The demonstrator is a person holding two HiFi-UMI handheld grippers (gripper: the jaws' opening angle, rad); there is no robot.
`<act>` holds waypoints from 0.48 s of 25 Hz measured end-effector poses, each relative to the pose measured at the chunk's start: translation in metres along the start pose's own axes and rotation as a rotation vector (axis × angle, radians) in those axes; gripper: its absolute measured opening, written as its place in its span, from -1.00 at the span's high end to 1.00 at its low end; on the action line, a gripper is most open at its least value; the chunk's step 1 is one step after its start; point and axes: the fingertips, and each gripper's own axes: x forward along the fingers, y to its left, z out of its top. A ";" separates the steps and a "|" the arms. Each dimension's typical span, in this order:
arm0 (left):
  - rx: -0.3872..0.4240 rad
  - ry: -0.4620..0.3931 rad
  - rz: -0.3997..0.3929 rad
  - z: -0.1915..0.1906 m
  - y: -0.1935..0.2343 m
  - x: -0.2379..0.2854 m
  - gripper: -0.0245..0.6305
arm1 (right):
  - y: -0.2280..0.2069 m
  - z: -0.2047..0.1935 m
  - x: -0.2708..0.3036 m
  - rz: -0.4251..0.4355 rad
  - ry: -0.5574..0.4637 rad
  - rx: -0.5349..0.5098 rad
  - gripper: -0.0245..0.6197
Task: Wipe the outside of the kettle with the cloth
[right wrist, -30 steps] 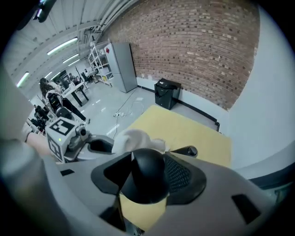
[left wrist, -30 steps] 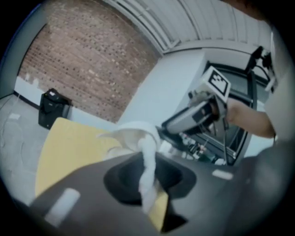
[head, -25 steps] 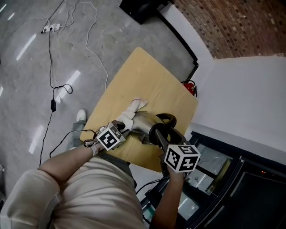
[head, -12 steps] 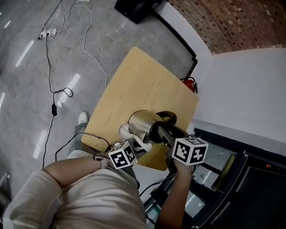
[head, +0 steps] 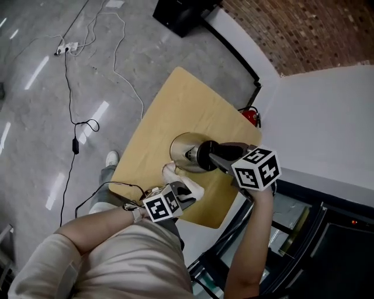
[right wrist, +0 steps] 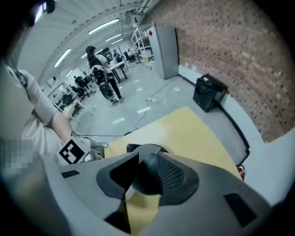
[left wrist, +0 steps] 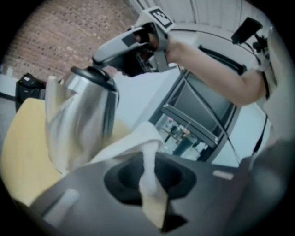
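A steel kettle [head: 186, 149] with a black handle [head: 205, 155] stands on the wooden table [head: 175, 102]. My right gripper [head: 204, 156] reaches in from the right. Its jaws have just been closing, and the handle [right wrist: 154, 177] sits between them, pressed by the pads. My left gripper [head: 182, 190] is shut on a white cloth [head: 177, 178], held just off the kettle's near side by the table's front edge. In the left gripper view the cloth [left wrist: 148, 179] hangs from the jaws, with the kettle [left wrist: 83, 117] to the left and the right gripper [left wrist: 131, 39] above it.
Cables and a power strip [head: 73, 111] lie on the grey floor at left. A black box [head: 178, 14] stands beyond the table, with a red object [head: 251, 115] at its right corner. White wall [head: 327, 117] and a glass-fronted cabinet [head: 286, 216] close off the right side.
The left gripper has pulled the cloth from the kettle's left side round to its near side. The right gripper has rolled on the handle, and the kettle has turned with it.
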 end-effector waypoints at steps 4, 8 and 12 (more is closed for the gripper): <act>-0.118 -0.060 0.098 0.013 0.038 -0.004 0.73 | -0.021 0.015 -0.002 0.002 -0.087 0.013 0.54; -0.157 -0.091 0.166 0.015 0.066 -0.018 0.73 | -0.082 0.012 0.004 -0.152 -0.136 0.084 0.54; -0.197 -0.121 0.219 0.017 0.078 -0.027 0.74 | -0.078 -0.028 0.034 -0.108 -0.066 0.206 0.89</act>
